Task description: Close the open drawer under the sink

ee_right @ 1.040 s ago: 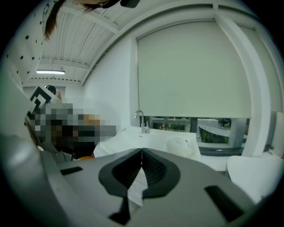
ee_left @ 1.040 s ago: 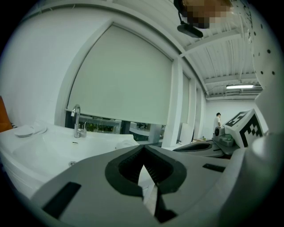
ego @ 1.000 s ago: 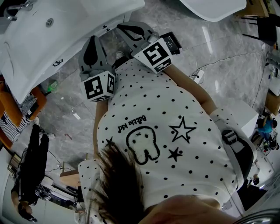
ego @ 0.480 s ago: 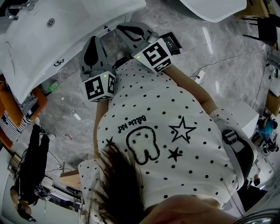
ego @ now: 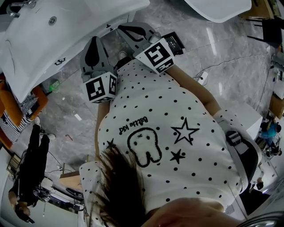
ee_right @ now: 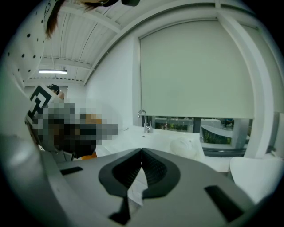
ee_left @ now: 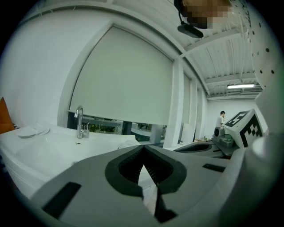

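Left gripper [ee_left: 143,150]: we hold it closed, nothing between the jaws
Right gripper [ee_right: 142,151]: closed too, empty
Sink [ego: 66,42]: just ahead of both tips
Drawer: under that sink, we can't make it out from here

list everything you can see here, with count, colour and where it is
sink: one, white, upper left of the head view
faucet: one, chrome, at the sink's back edge
roller blind: one, pale, over the window behind the sink
second basin: one, white, top edge of the head view
floor: grey marble
orange object: one, left edge, partly hidden
bystander: one, dark clothes, lower left
shirt: one, white with black dots, centre
left tool: one, grey, jaws shut, empty, pointing towards the sink
right tool: one, grey, jaws shut, empty, beside the left
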